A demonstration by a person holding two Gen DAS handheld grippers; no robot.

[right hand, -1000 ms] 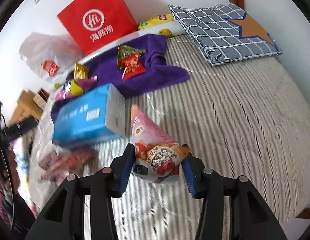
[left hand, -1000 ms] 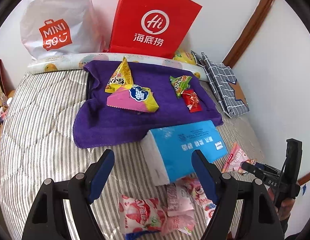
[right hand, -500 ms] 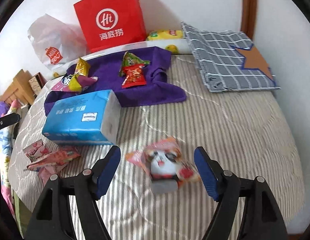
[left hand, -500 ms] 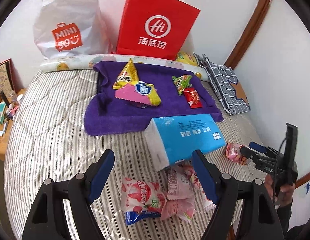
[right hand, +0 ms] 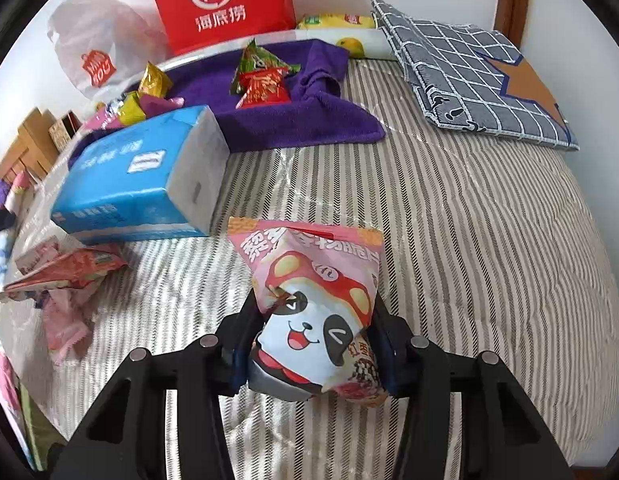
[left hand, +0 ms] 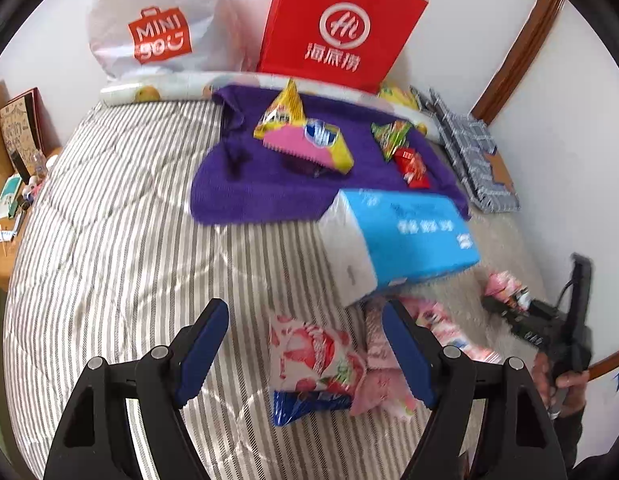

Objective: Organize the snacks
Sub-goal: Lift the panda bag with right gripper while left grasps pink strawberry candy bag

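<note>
My right gripper (right hand: 314, 308) holds a pink panda snack packet (right hand: 309, 300) just above the striped bed; its jaws are closing and its pads press the packet's sides. In the left wrist view that gripper (left hand: 521, 312) shows at the right, in a person's hand. My left gripper (left hand: 303, 312) stands open over a red-and-white strawberry packet (left hand: 309, 352) and several pink packets (left hand: 389, 360), touching none. A purple towel (left hand: 249, 196) at the back carries a yellow packet (left hand: 283, 114), a pink-and-yellow packet (left hand: 313, 148), a green one (left hand: 389, 136) and a red one (left hand: 413, 166).
A blue tissue pack (left hand: 413, 232) lies between the towel and the pink packets. A red paper bag (left hand: 341, 28) and a white plastic bag (left hand: 161, 24) stand against the wall. A grey checked cloth (right hand: 469, 76) lies at the back right. A wooden side table (left hand: 5, 208) stands left of the bed.
Half a second ago the panda packet lay on the bed between the right gripper's wide jaws; now they have closed on it. My left gripper has sunk closer to the pink packets.
</note>
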